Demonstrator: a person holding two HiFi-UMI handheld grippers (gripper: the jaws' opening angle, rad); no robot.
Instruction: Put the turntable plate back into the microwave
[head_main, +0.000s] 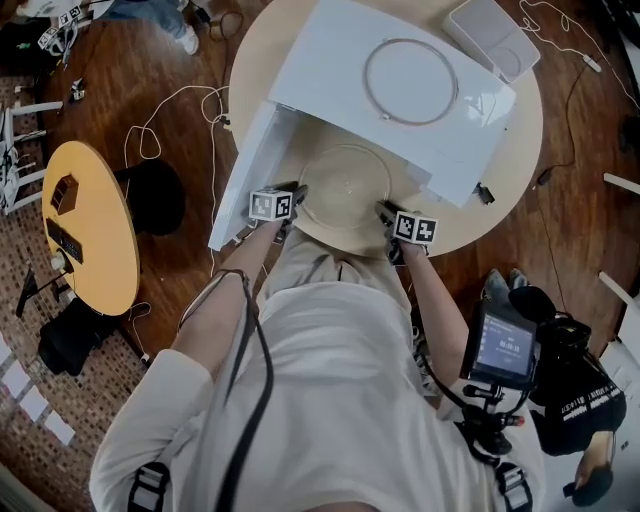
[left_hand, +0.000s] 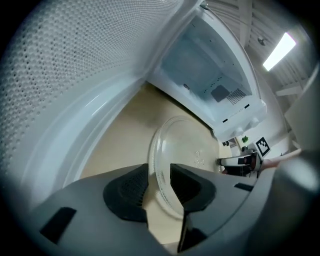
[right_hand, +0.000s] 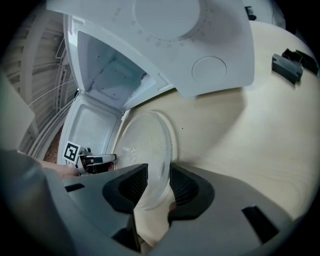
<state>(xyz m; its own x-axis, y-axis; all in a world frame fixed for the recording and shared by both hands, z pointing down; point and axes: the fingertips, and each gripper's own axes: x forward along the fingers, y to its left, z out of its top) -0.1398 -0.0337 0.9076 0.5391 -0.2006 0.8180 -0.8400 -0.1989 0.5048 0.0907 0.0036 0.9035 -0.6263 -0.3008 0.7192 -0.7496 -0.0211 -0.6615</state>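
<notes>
The left gripper (head_main: 297, 196) and right gripper (head_main: 386, 212) each clamp opposite edges of the plate (head_main: 345, 185), which hangs just in front of the open microwave (head_main: 330, 60) over the table (head_main: 512, 150). The clear glass makes its rim hard to trace between the pads. In the head view the microwave's top hides the cavity.

Microwave cavity (left_hand: 207, 72) stands open ahead; its door (head_main: 240, 175) walls the left.

No readable words, square markers on left cube (head_main: 272, 205), right cube (head_main: 414, 228), illegible embossing on turntable plate (left_hand: 190, 145)
</notes>
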